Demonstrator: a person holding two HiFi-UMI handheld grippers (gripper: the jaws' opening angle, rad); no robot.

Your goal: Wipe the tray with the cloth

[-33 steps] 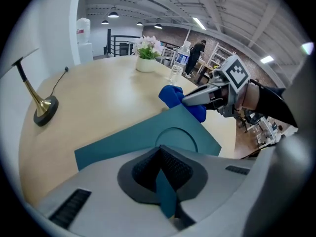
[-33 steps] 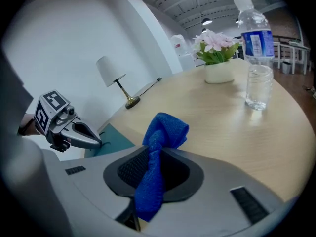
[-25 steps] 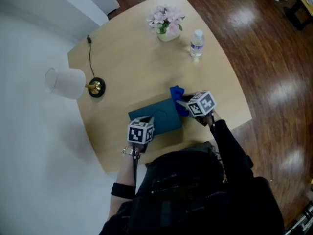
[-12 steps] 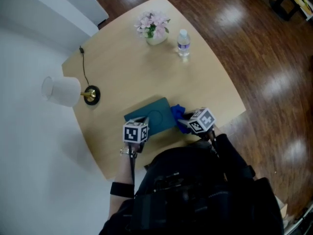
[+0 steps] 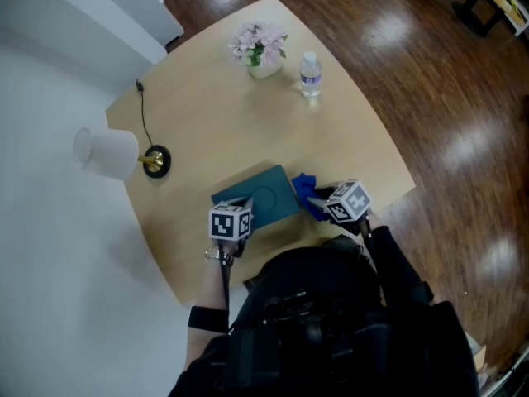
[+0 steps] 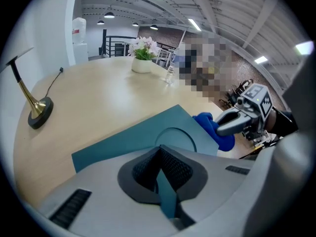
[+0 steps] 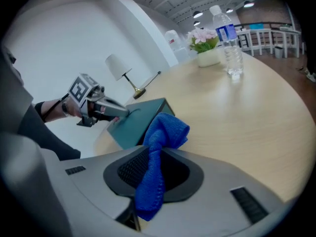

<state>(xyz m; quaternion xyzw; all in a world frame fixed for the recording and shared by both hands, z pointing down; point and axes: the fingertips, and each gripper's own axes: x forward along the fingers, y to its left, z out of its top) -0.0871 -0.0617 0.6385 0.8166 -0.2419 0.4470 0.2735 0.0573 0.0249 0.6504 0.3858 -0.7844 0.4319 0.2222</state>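
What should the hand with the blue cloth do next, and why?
Probably sweep the cloth leftward across the tray. The right gripper is shut on the cloth, which sits at the tray's right edge, and the left gripper pinches the tray's near edge, steadying it.

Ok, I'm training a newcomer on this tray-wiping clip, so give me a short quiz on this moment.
1. What do the right tongs hold? A cloth, B sponge, C brush.
2. True or false: the left tongs are shut on the tray's edge.
3. What stands beside the flowers?
Key: 1 A. 2 True. 3 The bottle.
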